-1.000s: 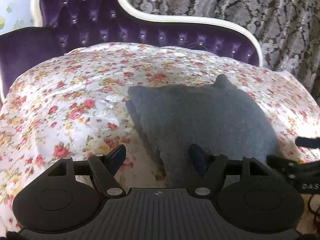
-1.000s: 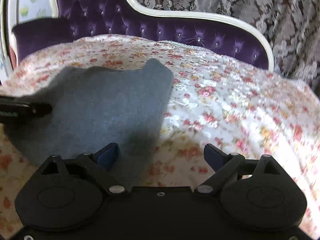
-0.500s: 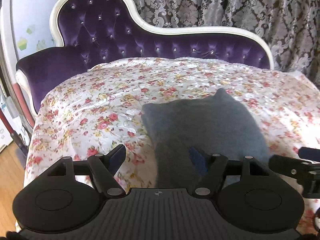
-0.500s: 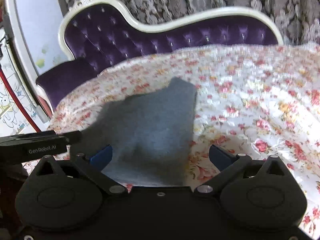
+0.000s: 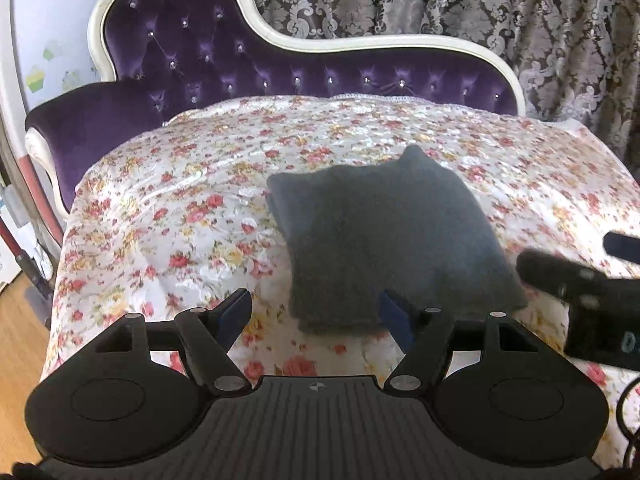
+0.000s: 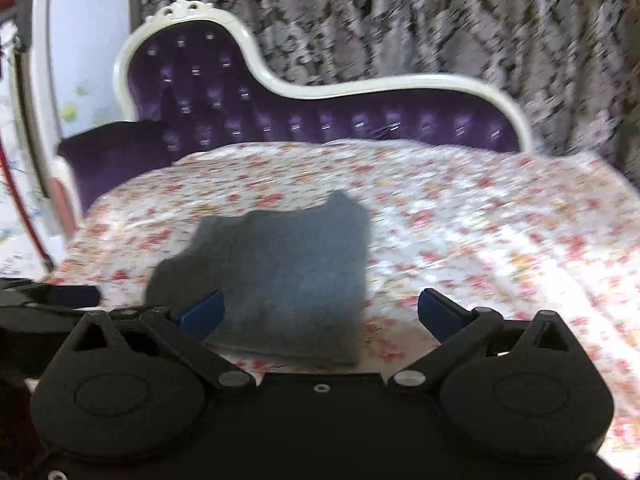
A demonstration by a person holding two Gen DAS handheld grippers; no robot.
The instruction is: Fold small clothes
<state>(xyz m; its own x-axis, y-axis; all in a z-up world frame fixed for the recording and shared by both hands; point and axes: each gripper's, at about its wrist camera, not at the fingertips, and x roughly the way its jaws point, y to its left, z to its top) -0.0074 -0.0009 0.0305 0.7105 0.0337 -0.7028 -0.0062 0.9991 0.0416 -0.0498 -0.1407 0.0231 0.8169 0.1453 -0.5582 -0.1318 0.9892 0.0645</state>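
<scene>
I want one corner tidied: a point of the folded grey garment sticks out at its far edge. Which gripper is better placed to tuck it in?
Probably the right gripper. The grey garment has its point at the far right corner. Both grippers hang clear with open jaws, but the left gripper sits towards the opposite corner.

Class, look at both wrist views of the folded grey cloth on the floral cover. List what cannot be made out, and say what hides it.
- Grey cloth: what garment it is; folded, only the outer layer shows in either view.
- Its near edge, left wrist view: partly behind the left gripper.
- Floral cover and curtain, right wrist view: pattern smeared by motion blur.
- Right gripper, left wrist view: blurred, cut by the edge.
</scene>
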